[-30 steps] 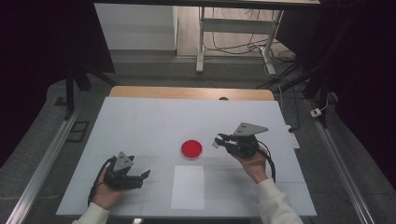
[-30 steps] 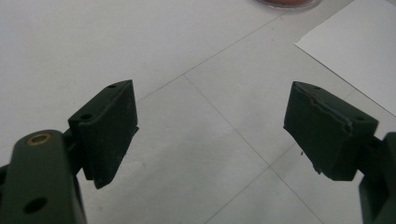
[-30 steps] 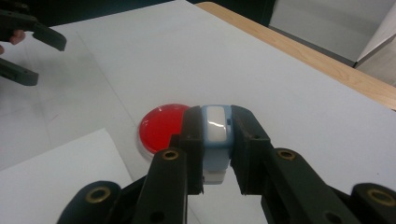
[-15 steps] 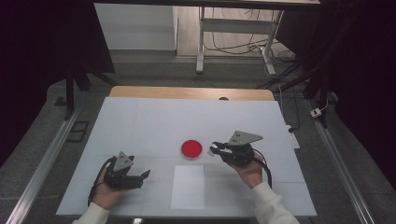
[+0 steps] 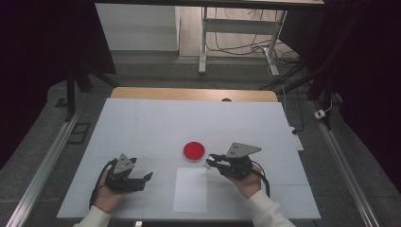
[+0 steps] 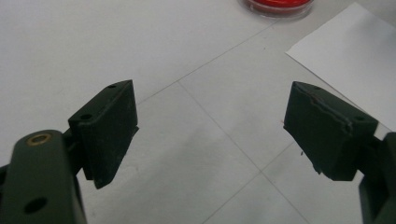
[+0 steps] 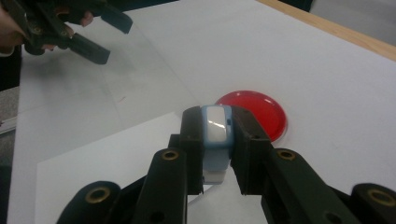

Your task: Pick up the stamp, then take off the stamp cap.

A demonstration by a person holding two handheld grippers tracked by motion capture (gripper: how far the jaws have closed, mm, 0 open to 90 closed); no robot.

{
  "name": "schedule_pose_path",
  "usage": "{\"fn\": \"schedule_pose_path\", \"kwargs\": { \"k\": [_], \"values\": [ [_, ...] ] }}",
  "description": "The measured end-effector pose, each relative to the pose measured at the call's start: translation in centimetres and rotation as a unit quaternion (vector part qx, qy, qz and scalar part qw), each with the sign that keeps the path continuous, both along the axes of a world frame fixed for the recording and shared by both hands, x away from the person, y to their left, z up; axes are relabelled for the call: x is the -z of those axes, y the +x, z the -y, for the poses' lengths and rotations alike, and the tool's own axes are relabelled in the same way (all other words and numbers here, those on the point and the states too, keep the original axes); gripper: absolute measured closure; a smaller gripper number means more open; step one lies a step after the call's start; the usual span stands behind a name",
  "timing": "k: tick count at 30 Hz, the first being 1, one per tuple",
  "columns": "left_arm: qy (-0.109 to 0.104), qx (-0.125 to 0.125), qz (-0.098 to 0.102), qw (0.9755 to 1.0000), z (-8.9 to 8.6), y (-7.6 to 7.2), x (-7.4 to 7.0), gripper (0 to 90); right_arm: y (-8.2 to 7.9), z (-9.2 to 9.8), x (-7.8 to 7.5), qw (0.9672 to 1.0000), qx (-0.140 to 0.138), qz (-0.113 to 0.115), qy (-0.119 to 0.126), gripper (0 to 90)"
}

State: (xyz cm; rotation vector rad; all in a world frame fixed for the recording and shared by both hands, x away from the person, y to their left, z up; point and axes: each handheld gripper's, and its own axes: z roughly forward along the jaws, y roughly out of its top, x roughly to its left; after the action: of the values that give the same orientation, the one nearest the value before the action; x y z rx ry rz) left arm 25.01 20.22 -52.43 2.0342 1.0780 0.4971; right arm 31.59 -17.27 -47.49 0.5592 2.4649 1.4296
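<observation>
The right hand-held gripper (image 7: pixel 216 140) clamps a small blue-and-white block (image 7: pixel 215 135) just near of the red dish (image 5: pixel 194 150); the left hand-held gripper (image 6: pixel 210 135) rests wide open, empty, on the desk (image 5: pixel 142 123).

From my remote seat: right gripper (image 7: pixel 215 154) looks matt black plastic w/ brass-coloured rivets, pads pinching a small pale-blue object (image 7: pixel 215 140), smooth plastic by the look, its white face glossy & catching light. Red dish (image 7: pixel 256 112) reads as smooth shiny plastic w/ a clear rim. Sheet (image 5: pixel 190 189) nearby is plain white paper, matt. Table (image 5: pixel 142 127) top is a pale, smooth, slightly sheeny surface w/ faint seam lines; far edge looks like bare wood. Left gripper (image 6: pixel 210 135) pads are matt black, rubbery or foam-like, edges rough & chipped on one. Grey plates atop both grippers look like dull plastic or metal, can't tell which.
</observation>
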Motion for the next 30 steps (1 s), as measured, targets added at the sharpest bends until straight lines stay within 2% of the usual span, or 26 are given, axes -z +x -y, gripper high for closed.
{"fn": "schedule_pose_path", "kwargs": {
  "k": [8,17,30],
  "values": [
    [-0.003,-0.001,0.003,1.0000,0.21,-0.39,-0.12,17.8,-0.80,-0.32,0.37,1.0000,-0.007,0.001,-0.002,75.0],
    [-0.004,-0.001,0.004,1.0000,0.35,-0.38,-0.15,17.8,-0.77,-0.24,0.24,1.0000,-0.004,0.000,0.004,75.0],
    [-0.016,0.009,0.013,0.9997,0.91,-0.09,-0.47,18.0,-0.17,0.07,0.02,0.9998,0.006,0.000,0.017,75.0]
  ]
}}
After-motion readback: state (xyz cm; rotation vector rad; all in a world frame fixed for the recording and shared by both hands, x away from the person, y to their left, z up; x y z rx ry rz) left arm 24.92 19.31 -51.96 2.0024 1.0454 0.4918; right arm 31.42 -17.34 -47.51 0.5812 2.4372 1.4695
